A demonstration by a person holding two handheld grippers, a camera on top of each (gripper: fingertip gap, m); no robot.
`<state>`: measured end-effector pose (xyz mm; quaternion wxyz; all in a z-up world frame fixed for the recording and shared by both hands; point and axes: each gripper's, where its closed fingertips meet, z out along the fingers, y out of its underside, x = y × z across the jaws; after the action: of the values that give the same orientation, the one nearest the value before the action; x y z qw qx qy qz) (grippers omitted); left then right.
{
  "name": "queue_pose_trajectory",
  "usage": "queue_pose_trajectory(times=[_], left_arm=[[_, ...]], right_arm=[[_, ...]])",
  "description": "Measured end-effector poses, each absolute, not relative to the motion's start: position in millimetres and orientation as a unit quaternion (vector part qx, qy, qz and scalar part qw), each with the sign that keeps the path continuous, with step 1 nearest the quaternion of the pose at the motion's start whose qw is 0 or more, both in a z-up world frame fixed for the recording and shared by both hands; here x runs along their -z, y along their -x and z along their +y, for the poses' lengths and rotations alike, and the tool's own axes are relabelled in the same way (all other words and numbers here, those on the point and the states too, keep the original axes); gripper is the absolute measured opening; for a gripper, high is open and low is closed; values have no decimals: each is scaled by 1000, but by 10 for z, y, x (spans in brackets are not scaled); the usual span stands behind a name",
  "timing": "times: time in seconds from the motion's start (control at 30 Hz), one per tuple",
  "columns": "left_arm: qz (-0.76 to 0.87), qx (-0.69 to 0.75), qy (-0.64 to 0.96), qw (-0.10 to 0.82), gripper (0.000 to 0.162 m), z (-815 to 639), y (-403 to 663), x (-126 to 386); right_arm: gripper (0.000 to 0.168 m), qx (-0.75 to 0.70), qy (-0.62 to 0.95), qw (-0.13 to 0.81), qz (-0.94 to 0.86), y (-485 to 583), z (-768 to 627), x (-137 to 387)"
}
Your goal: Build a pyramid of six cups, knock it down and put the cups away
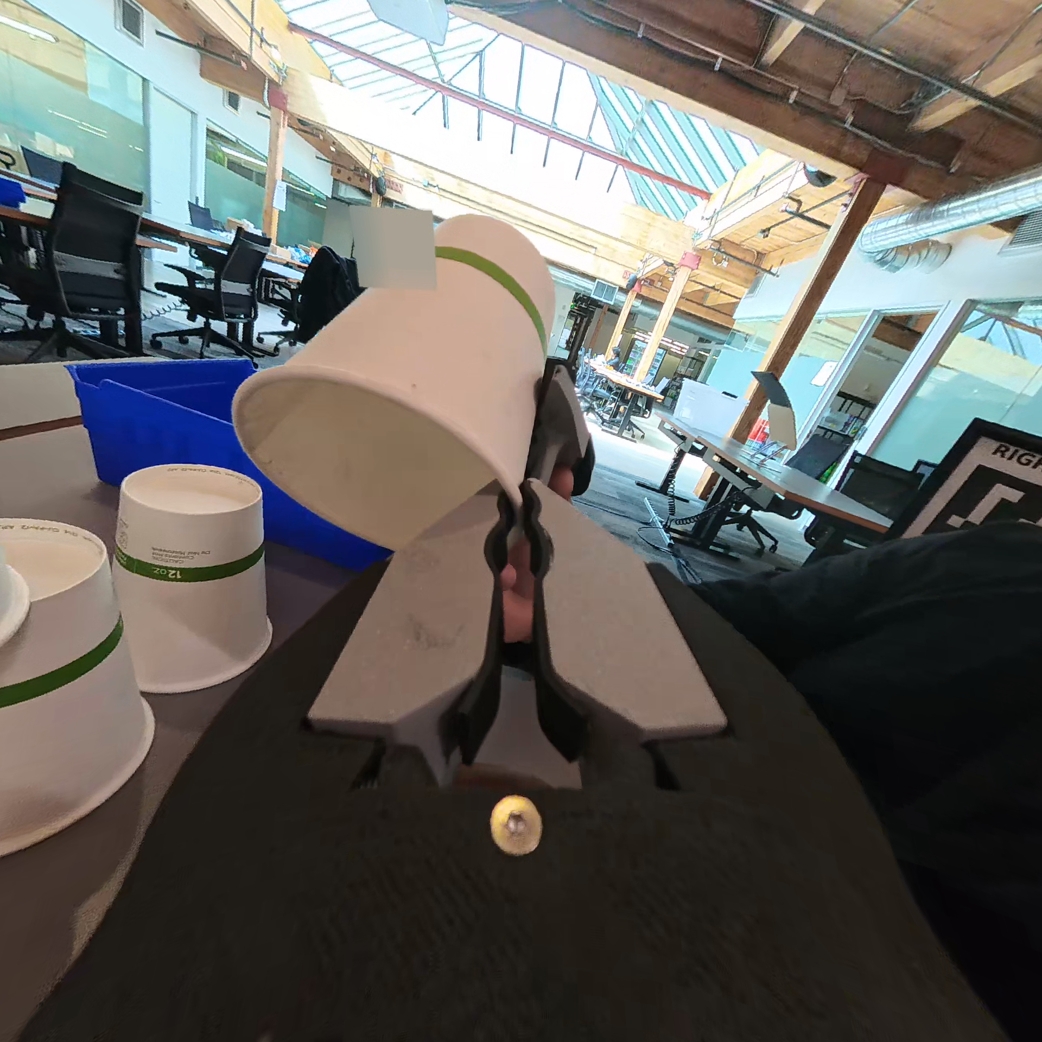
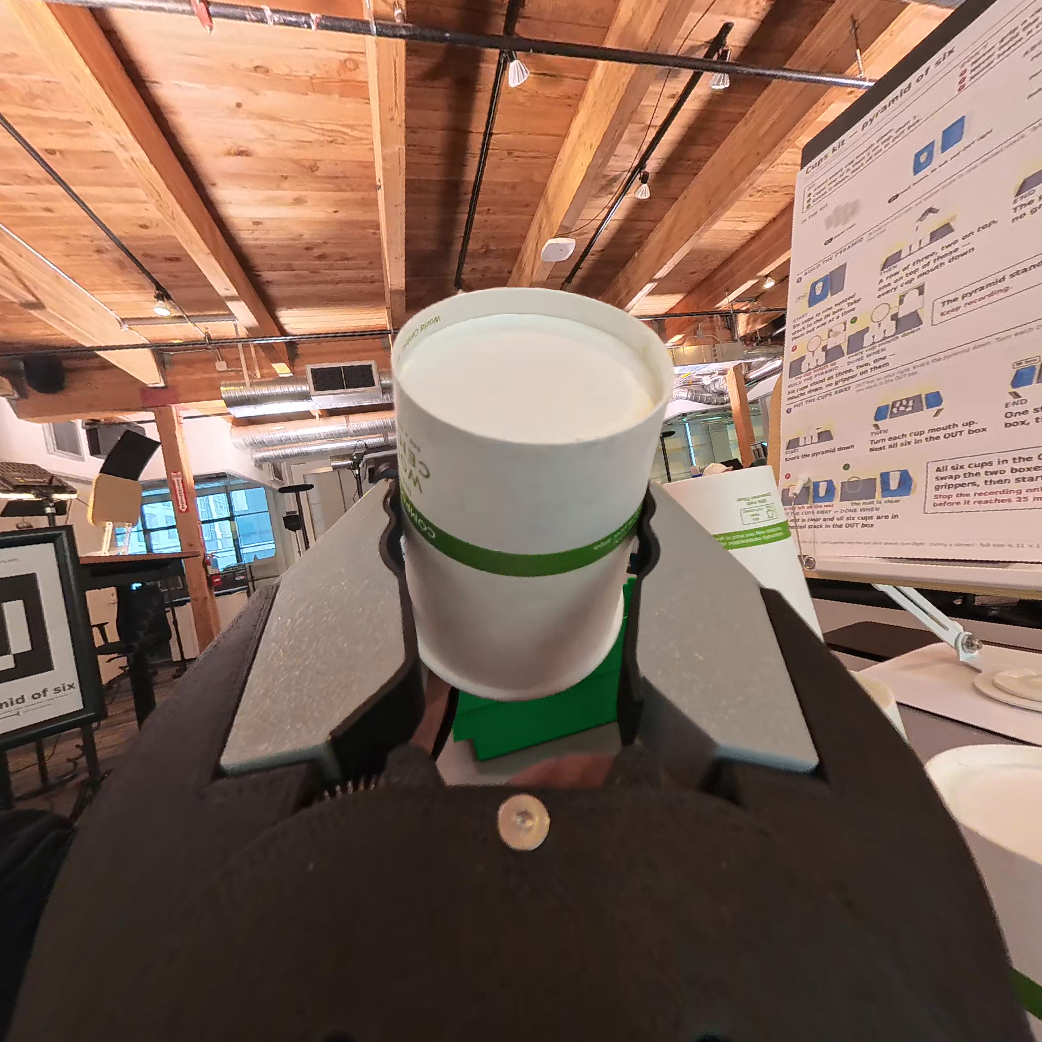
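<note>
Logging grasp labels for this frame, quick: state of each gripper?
Left gripper: shut, fingers pinching the rim of a tilted white paper cup.
Right gripper: shut on a paper cup, gripped at its green band.

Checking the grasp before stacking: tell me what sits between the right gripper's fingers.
A white cup with a green band, base up, clamped by the right gripper at the band. Right wrist view.
</note>
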<state>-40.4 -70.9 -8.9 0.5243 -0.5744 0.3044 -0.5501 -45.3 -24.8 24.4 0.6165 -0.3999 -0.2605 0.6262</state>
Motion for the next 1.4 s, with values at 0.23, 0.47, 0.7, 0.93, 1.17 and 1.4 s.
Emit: queue_pose_trajectory(times=[0.23, 0.47, 0.7, 0.93, 1.17, 1.4], left_arm=[[306, 556, 573, 519, 0, -720, 350, 115], [313, 549, 584, 510, 1, -723, 357, 148], [311, 419, 645, 558, 32, -524, 721, 192], [291, 293, 659, 628, 30, -451, 1275, 16], [288, 274, 651, 646, 28, -502, 1372, -77], [300, 265, 660, 636, 28, -467, 1288, 10]], right_arm=[[85, -617, 406, 618, -268, 478, -255, -219], [85, -606, 407, 623, -283, 487, -276, -213], [85, -555, 425, 668, -256, 332, -87, -253], [85, -403, 494, 725, -260, 309, 205, -73], [85, -285, 540, 733, -301, 358, 359, 112], [85, -291, 552, 721, -300, 313, 432, 108]])
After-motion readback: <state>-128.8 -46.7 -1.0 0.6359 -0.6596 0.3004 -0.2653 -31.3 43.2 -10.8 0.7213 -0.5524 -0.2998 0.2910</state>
